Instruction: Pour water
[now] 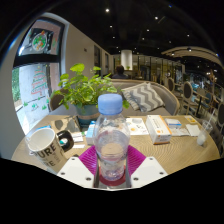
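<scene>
Gripper view: a clear water bottle [111, 135] with a pale blue cap stands upright between the two fingers [85, 166], whose pink pads press its sides, a grip likely meant for lifting and tilting. A mug [46, 147] (the probable pouring target) sits left of the fingers on the round table [180, 152], with a leafy potted plant [88, 90] beyond them.

A round wooden table [175, 152] carried a mug [45, 148], a potted plant [88, 92] and scattered leaflets [160, 125].
</scene>
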Available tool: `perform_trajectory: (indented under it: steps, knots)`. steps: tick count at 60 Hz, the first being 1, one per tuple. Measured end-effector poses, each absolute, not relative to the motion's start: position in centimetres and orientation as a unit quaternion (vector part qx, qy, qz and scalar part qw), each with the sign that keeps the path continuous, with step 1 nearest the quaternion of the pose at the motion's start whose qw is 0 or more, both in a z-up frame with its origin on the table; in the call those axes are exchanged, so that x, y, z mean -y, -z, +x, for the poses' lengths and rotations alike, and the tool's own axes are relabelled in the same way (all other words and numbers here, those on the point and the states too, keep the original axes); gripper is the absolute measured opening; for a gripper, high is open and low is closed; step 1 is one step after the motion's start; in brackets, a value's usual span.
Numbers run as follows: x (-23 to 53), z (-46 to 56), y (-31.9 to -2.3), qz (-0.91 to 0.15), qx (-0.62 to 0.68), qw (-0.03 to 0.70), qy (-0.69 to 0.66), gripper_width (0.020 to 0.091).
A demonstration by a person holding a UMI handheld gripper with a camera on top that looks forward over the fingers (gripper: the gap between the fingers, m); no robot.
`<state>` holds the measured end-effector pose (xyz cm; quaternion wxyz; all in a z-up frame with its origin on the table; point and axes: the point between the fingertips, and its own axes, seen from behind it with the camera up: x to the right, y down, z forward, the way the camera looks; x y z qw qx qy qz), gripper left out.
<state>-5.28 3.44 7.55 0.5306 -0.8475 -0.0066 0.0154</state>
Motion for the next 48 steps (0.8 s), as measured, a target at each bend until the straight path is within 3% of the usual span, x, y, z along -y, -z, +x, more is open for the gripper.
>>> perform_trajectory:
  steps: [5, 11, 15, 20, 22, 26, 48]
  knots:
    - [-3.0, -5.2, -7.8, -0.843, 0.0, 0.537, -0.013, 0.0397]
    - [-3.1, -5.0, -7.8, -0.845, -0.015, 0.535, -0.017, 0.0524]
    - [-2.5, -4.6, -7.3, -0.856, -0.022, 0.516, -0.013, 0.0632]
    - [-1.5, -4.2, -6.7, -0.873, -0.024, 0.488, 0.002, 0.087]
    - [-0.7, -4.0, -6.9, -0.875, -0.027, 0.483, 0.007, 0.083]
    - [1.0, -3.9, -7.5, -0.88, -0.032, 0.473, 0.016, 0.0861]
    - [17.8, -7.7, -14.7, -0.909, -0.051, 0.413, 0.032, 0.0855]
